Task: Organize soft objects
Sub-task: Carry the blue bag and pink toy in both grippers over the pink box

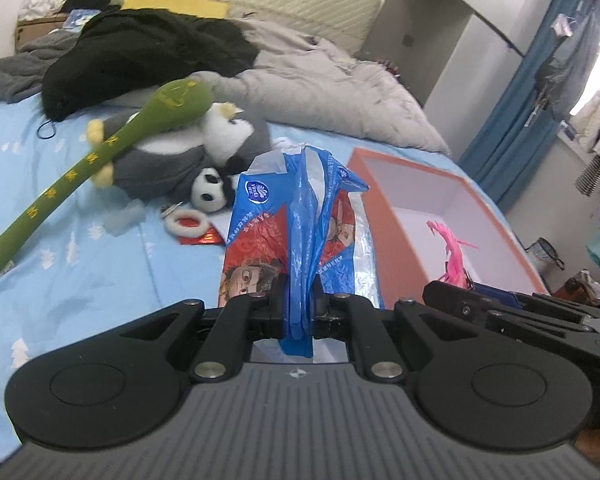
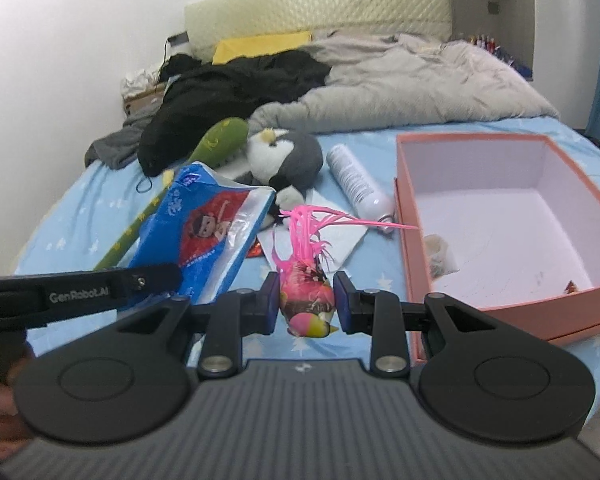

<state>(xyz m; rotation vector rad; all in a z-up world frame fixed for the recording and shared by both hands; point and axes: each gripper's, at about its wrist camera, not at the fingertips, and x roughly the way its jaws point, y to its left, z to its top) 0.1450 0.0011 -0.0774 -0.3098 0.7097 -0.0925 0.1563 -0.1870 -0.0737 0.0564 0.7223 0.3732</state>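
Observation:
My left gripper (image 1: 299, 305) is shut on the blue plastic wrap of a tissue pack (image 1: 284, 236) and holds it above the blue bed sheet; the pack also shows in the right wrist view (image 2: 208, 232). My right gripper (image 2: 306, 300) is shut on a pink feathered toy bird (image 2: 306, 292), just left of an open pink box (image 2: 500, 220). The bird's feathers also show in the left wrist view (image 1: 454, 252), beside the box (image 1: 400, 216). A grey penguin plush (image 2: 288, 156), a green plush stick (image 1: 100, 160) and a small panda plush (image 1: 210, 192) lie further back.
A white spray can (image 2: 356, 180) lies left of the box. A white ring (image 1: 188, 224) and red packet (image 1: 204, 238) lie by the panda. Black clothing (image 1: 140, 52) and a grey duvet (image 1: 340, 92) fill the far bed. A small crumpled item (image 2: 440, 256) sits in the box.

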